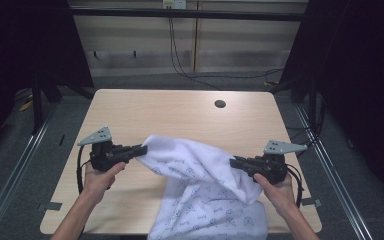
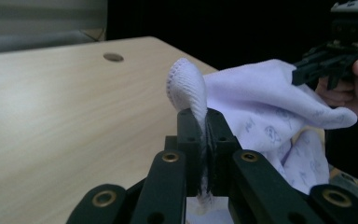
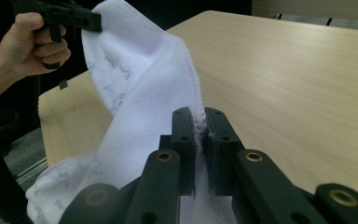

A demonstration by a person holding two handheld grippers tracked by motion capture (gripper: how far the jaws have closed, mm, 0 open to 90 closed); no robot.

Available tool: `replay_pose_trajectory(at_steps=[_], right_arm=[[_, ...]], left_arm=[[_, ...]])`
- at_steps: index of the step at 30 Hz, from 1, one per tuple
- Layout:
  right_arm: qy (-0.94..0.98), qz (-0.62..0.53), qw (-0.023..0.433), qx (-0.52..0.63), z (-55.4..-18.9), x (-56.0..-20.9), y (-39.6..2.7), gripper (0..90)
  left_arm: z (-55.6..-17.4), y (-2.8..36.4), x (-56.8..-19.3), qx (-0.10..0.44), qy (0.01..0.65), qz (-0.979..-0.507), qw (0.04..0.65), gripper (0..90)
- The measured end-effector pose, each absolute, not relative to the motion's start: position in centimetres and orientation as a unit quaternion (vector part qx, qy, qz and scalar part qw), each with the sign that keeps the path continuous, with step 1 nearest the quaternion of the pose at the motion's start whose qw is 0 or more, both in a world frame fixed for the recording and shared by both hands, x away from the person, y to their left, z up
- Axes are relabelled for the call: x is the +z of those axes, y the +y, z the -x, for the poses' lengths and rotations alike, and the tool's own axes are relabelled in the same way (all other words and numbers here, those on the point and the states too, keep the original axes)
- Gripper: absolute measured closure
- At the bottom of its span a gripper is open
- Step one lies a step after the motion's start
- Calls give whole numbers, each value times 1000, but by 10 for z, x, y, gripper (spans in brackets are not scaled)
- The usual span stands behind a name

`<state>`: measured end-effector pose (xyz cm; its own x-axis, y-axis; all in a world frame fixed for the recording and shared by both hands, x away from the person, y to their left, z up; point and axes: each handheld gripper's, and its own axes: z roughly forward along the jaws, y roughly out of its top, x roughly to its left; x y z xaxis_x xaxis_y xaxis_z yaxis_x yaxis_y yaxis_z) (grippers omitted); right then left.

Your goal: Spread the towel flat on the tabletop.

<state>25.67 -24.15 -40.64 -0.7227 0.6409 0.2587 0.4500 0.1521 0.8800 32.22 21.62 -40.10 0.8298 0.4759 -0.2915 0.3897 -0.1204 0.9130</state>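
With the left gripper (image 1: pixel 141 149) and right gripper (image 1: pixel 234 163) each clamped on a hem of the white towel (image 1: pixel 200 185), a thin pinch could slip and drop the soft, blue-printed cloth, which sags between them over the tabletop's (image 1: pixel 180 112) near edge.

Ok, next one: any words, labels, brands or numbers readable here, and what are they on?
None can be read.
White towel: a repeated pale blue print of small motifs, some possibly with lettering, too small and blurred to read in any view.
Left gripper and right gripper, both shut on the towel: no markings legible.
Wooden table: no text or labels.
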Motion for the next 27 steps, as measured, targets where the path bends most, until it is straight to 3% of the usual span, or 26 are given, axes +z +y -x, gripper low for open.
replay_pose_trajectory(at_steps=[9,13,16,19,23,27], right_arm=[[748,-356,102,551,-301,-397,-218,838],[735,-357,113,566,-312,-389,-218,788],[714,-365,107,587,-319,-381,-228,877],[729,-364,103,570,-322,-381,-229,885],[742,-377,129,539,-321,-382,-233,884],[746,-384,157,521,-344,-354,-243,882]], left_arm=[[-330,236,-382,72,300,-736,602,868],[-337,241,-382,76,314,-733,599,868],[-341,240,-381,75,317,-728,604,868],[-341,237,-381,79,315,-735,595,867],[-347,237,-382,88,321,-744,580,867],[-368,233,-366,113,326,-743,574,868]])
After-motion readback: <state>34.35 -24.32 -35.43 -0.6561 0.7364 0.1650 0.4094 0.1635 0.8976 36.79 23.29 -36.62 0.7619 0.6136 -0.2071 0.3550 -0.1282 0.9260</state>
